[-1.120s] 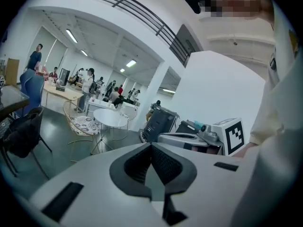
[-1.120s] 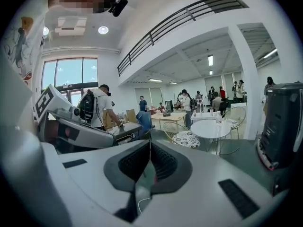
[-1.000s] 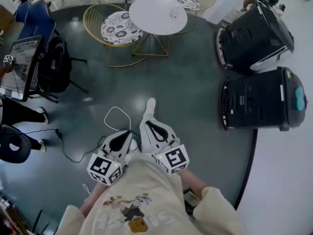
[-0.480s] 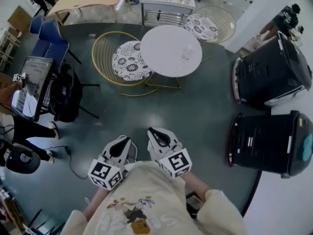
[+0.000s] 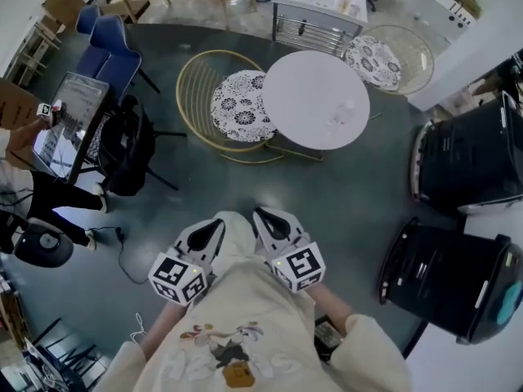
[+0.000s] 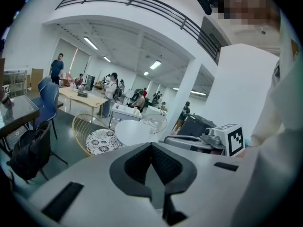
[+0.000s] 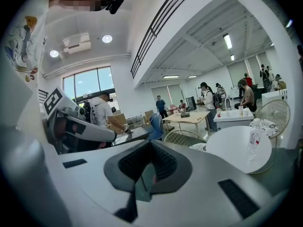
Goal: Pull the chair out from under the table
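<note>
A gold wire chair point(image 5: 235, 98) with a black-and-white patterned cushion stands at the left side of a round white table point(image 5: 315, 100), its seat partly under the top. Both grippers are held close to my body, well short of the chair, pointing toward it. My left gripper point(image 5: 218, 220) is shut with nothing in it, and so is my right gripper point(image 5: 261, 214). In the left gripper view the chair point(image 6: 97, 138) and table point(image 6: 134, 132) lie ahead beyond the shut left gripper point(image 6: 151, 145). The right gripper view shows the table point(image 7: 239, 148) past the shut right gripper point(image 7: 150, 142).
A second wire chair point(image 5: 389, 55) stands behind the table. A clear bottle point(image 5: 343, 113) is on the tabletop. Two black machines point(image 5: 470, 158) point(image 5: 445, 280) stand at the right. At the left are a black backpack on a stand point(image 5: 131, 149), a screen point(image 5: 69, 125) and a floor cable point(image 5: 122, 251).
I have walked toward the table: chair and table sit lower and nearer in the head view, and the black machines slid right and down. Both grippers stayed shut in front of my body.
</note>
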`<state>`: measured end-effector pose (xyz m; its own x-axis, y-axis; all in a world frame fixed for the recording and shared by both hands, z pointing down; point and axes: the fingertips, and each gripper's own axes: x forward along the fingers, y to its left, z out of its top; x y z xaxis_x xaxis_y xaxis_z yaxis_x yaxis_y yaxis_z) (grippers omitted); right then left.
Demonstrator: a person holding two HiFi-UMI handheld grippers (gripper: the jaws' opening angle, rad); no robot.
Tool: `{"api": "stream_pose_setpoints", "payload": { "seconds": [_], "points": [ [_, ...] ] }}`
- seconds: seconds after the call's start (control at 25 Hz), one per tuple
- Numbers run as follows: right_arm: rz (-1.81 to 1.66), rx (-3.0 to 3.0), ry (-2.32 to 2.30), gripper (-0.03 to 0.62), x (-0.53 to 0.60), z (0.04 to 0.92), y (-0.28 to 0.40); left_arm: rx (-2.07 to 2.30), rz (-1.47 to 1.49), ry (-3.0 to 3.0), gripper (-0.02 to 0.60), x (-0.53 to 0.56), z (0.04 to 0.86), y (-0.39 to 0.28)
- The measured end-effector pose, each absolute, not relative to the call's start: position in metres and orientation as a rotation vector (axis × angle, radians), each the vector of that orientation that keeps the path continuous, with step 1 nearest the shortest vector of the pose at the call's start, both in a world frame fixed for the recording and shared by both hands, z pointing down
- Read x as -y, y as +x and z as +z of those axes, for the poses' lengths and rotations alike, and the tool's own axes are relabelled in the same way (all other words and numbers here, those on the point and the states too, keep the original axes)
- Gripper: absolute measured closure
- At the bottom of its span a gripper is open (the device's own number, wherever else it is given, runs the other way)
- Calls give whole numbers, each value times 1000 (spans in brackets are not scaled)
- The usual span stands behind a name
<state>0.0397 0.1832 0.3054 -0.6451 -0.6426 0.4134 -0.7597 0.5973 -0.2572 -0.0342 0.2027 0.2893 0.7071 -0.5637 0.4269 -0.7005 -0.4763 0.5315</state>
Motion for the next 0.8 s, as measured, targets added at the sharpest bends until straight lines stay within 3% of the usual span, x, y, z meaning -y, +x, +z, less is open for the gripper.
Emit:
{"api": "stream_pose_setpoints", "payload": {
  "seconds": [0.36,0.68,0.8],
  "points": [
    [663,2498,1157,585,-111,329,20,958,286,2126,578,-86,343,-87],
    [695,2367,1223,585,-6,355,-23,961,277,1995,577,57,414,-183],
    [688,2314,1261,585,31,364,-36,926,281,1960,528,107,442,-209]
  ]
}}
